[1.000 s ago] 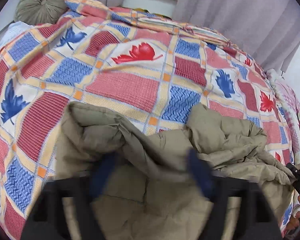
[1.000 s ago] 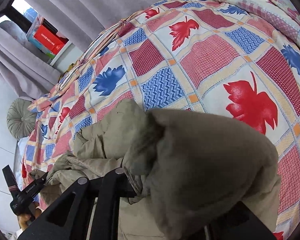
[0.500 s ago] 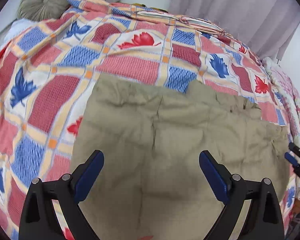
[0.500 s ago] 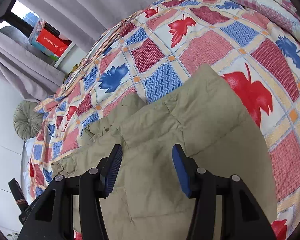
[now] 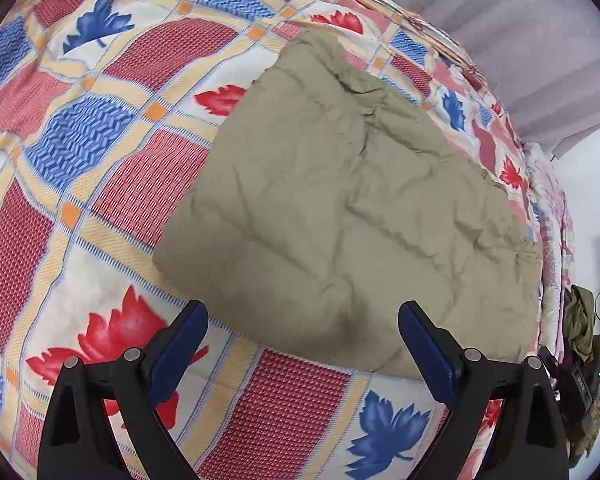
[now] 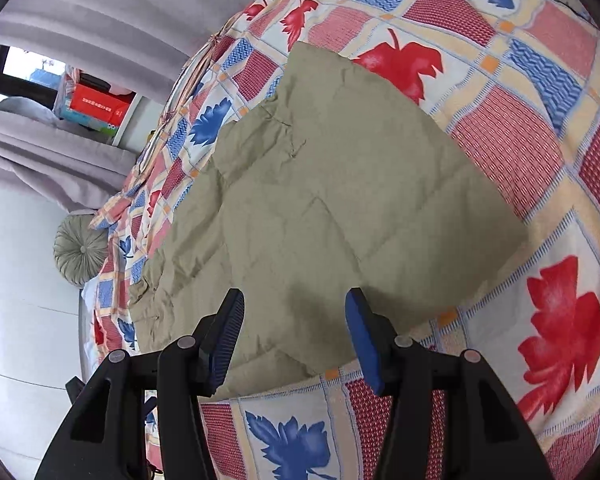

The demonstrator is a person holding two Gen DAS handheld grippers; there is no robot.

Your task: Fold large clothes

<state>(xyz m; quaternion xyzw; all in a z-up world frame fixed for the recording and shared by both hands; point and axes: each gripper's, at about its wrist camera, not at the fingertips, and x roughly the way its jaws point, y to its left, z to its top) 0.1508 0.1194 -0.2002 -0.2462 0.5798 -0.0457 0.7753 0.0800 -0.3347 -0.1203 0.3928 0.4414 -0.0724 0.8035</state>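
Two grippers hang just short of the near hem of the khaki quilted padded garment (image 5: pixel 340 208), which lies folded flat on the bed's red-and-blue leaf-patterned checked bedspread (image 5: pixel 112 184). We see the left gripper (image 5: pixel 303 344) with fingers spread wide and holding nothing, and the right gripper (image 6: pixel 296 334) parted less widely, equally bare. We judge the garment soft, puffy, light and springy, so we would pinch deep at its near corners, through every layer.

Both wrist views close above bed, angled down; share khaki garment (image 5: pixel 340 208).
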